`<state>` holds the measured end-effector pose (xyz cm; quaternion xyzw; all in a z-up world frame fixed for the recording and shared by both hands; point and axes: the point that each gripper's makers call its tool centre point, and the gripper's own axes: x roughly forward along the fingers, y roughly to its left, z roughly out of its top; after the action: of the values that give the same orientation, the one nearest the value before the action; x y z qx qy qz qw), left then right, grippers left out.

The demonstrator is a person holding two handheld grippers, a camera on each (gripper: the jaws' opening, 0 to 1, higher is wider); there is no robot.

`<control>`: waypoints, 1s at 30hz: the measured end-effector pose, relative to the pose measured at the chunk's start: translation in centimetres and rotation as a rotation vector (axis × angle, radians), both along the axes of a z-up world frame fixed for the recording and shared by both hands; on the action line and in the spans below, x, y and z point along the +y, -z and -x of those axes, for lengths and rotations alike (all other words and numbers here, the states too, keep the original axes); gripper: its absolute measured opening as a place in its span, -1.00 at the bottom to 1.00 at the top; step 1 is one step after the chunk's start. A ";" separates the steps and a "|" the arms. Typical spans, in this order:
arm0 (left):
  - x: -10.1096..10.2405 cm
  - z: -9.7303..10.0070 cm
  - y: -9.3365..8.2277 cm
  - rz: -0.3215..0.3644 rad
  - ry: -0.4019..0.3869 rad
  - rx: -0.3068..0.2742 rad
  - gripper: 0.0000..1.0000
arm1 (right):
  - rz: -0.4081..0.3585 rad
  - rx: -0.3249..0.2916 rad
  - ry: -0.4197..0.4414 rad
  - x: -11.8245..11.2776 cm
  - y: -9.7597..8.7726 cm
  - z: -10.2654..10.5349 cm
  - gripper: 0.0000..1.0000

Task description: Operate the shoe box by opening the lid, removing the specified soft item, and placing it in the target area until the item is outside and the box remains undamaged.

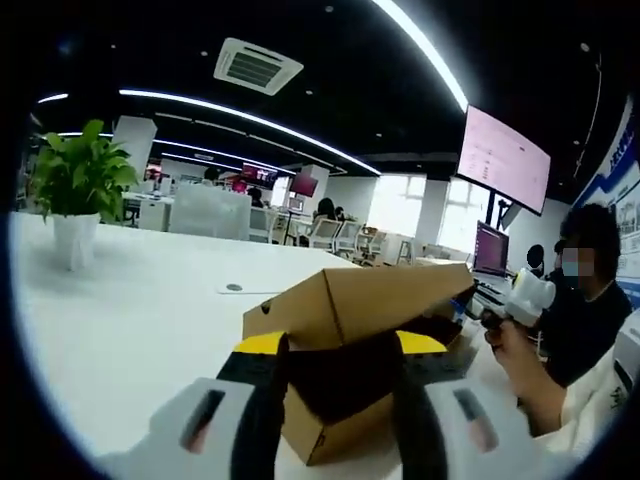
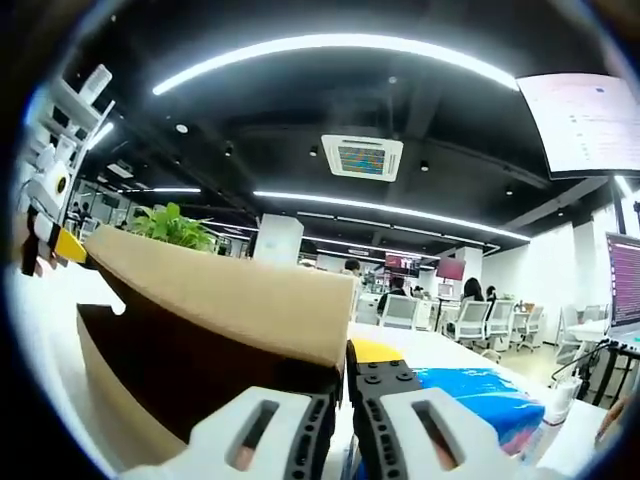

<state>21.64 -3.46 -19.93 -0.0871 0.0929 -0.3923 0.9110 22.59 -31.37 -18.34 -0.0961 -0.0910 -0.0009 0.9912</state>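
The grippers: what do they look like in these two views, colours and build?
The left gripper has pale grey bodies with a dark slot in each, black fingers and yellow tips. The right gripper matches: pale grey slotted bodies, black fingers with small round holes, and one yellow tip.

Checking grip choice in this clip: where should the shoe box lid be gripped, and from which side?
Probably the lid's free front edge, approached from the open front, opposite the hinge. In the right gripper view the right gripper already pinches that thin raised edge. The lid tilts up over the cardboard box, and the left gripper faces the opening.
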 end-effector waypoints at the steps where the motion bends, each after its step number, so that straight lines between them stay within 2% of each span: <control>1: 0.0 0.0 0.0 -0.002 0.001 -0.002 -0.19 | 0.003 0.001 0.001 0.0 0.0 0.0 -1.00; 5: 0.1 -0.3 0.2 -0.017 -0.014 -0.005 -0.25 | 0.008 0.004 -0.008 0.1 0.2 0.0 -0.99; 10: 0.2 -0.7 0.8 -0.087 -0.058 -0.017 -0.29 | 0.035 0.034 -0.032 0.4 0.5 0.1 -0.96; 13: 0.5 -1.1 0.9 -0.146 -0.096 -0.036 -0.36 | 0.014 0.063 -0.076 0.8 0.3 0.2 -0.91; 16: 0.5 -1.3 0.8 -0.151 -0.092 -0.034 -0.37 | 0.019 0.097 -0.122 0.9 0.5 0.1 -0.86; 18: 0.4 -1.3 0.8 -0.153 -0.085 -0.026 -0.36 | -0.016 0.097 -0.162 1.2 0.4 0.3 -0.82; 20: 0.4 -1.3 0.8 -0.149 -0.088 -0.030 -0.33 | -0.033 0.134 -0.242 2.0 0.7 0.7 -0.69; 21: 0.4 -1.3 0.8 -0.149 -0.088 -0.029 -0.32 | -0.036 0.142 -0.251 2.1 0.8 0.7 -0.63; 22: 0.4 -1.3 0.9 -0.156 -0.091 -0.031 -0.32 | -0.024 0.134 -0.268 2.3 0.6 0.7 -0.56; 23: 0.4 -1.4 0.9 -0.161 -0.097 -0.038 -0.31 | 0.015 0.151 -0.292 2.7 0.8 0.9 -0.49; 26: 0.5 -1.4 1.0 -0.181 -0.096 -0.040 -0.28 | 0.044 0.193 -0.369 3.9 1.3 1.4 -0.21; 28: 0.2 -1.1 0.9 -0.148 -0.071 -0.029 -0.19 | 0.060 0.189 -0.401 4.4 1.3 1.6 -0.04; 30: 0.3 -1.0 0.9 -0.135 -0.063 -0.023 -0.14 | 0.039 0.189 -0.421 4.7 1.3 1.8 0.06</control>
<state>22.68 -3.14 -20.83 -0.0241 0.1059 -0.3575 0.9276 20.81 -26.64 -19.69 -0.0939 -0.0156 0.2166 0.9716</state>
